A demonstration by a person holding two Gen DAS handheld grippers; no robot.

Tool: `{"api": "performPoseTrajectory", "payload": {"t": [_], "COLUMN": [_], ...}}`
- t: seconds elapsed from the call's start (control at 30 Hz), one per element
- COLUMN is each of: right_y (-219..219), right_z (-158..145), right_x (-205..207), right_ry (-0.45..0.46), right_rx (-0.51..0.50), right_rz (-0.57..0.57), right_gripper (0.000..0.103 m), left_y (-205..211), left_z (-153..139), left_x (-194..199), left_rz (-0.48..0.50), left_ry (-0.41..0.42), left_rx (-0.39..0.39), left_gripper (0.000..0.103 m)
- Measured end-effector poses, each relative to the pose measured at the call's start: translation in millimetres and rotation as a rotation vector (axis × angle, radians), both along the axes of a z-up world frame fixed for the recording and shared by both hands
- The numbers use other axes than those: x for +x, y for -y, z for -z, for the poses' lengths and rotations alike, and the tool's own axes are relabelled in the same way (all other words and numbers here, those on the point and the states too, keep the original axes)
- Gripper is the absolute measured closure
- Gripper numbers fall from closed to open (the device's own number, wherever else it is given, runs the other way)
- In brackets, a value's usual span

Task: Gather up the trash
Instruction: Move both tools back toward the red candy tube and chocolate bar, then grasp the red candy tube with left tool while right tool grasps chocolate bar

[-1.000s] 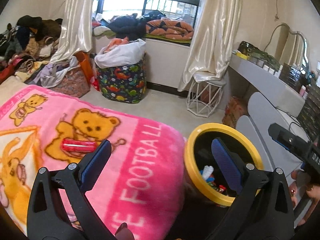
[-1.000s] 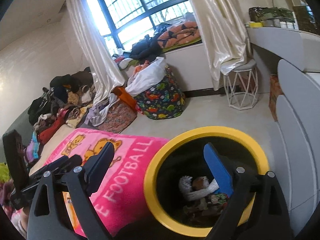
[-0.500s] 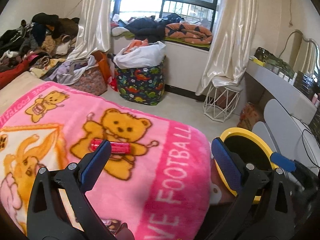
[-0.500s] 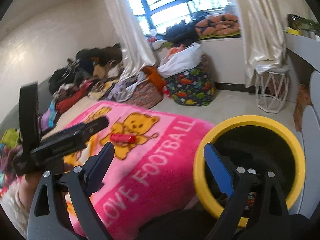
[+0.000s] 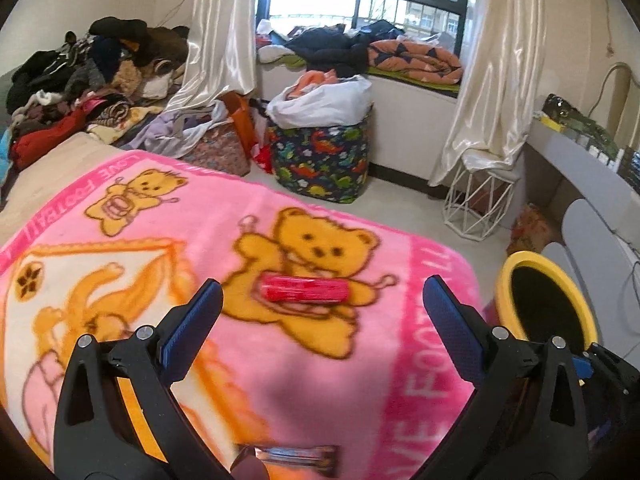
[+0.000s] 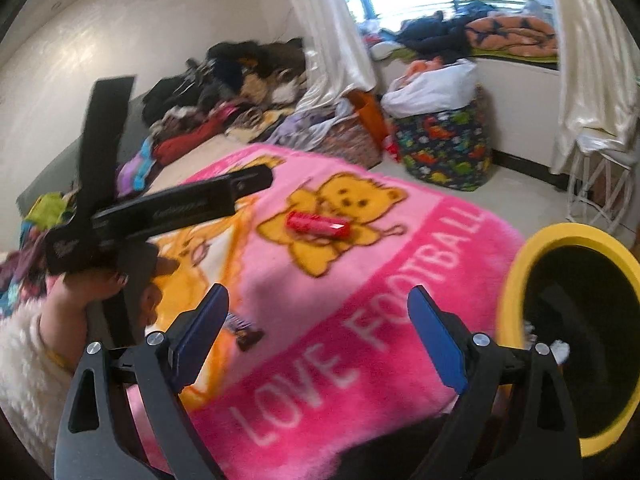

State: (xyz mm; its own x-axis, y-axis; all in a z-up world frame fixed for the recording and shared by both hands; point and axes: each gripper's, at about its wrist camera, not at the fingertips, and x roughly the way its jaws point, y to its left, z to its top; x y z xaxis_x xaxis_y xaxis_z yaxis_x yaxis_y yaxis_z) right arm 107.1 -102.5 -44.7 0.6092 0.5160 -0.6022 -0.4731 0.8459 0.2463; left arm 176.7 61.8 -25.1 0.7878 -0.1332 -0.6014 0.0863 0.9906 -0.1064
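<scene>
1. The pink blanket with yellow bears is the biggest thing. It lies spread out under and in front of both tongs.
2. The yellow bin stands past the blanket's edge, off to the right of both tongs. Some trash already sits at its bottom.
3. The left tongs are wide open and hold nothing. They point at the trash ahead.
4. The right tongs are wide open too and hold nothing. They hang near the bin.
5. The red wrapper lies flat on a bear, straight ahead of the left tongs, lined up with the gap between their tips.
6. A dark wrapper lies close in, just beside the right tongs' left tip.
7. I think this is the reaching step. Next, the left tongs should go down around the red wrapper, squeeze shut, then carry it right to the bin.
</scene>
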Motion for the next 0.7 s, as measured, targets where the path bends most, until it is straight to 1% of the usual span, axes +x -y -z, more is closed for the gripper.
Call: {"api": "performPoseTrajectory", "payload": {"t": [0.03, 0.1, 0.17, 0.3, 0.43, 0.53, 0.6, 0.63, 0.67, 0.7], "right_y": [-5, -21, -38, -70, -100, -117, -127, -132, -135, -136], "right_z": [2, 8, 14, 27, 43, 58, 70, 78, 84, 90], "right_x": [1, 4, 6, 6, 9, 16, 19, 21, 23, 24], "right_ry": [-0.005, -0.032, -0.054, -0.065, -0.074, -0.093, -0.118, -0.147, -0.172, -0.202], "right_rx": [-0.010, -0.014, -0.039, -0.091, -0.148, -0.186, -0.214, -0.229, -0.235, -0.241], "right_rz": [-0.019, -0.077, -0.120, -0.216, -0.299, -0.340, -0.363, -0.384, -0.398, -0.408], "right_gripper": [0.017, 0.022, 0.025, 0.031, 0.031, 0.036, 0.043, 0.046, 0.056, 0.073], "left_y": [-8, -23, -37, -53, -57, -52, -46, -41, -37, -32], "left_z": [2, 5, 8, 15, 27, 39, 45, 49, 52, 54], "left_x": [4, 11, 19, 38, 57, 72, 82, 88, 92, 97], "left_rz": [-0.007, -0.018, -0.018, 0.005, 0.065, 0.137, 0.190, 0.225, 0.250, 0.283], "left_ry": [-0.007, -0.022, -0.037, -0.066, -0.108, -0.136, -0.152, -0.161, -0.166, -0.172], "left_rx": [0.000, -0.002, -0.005, 0.039, 0.069, 0.079, 0.089, 0.098, 0.108, 0.120], "left_gripper": [0.011, 0.011, 0.011, 0.011, 0.011, 0.011, 0.011, 0.011, 0.011, 0.011]}}
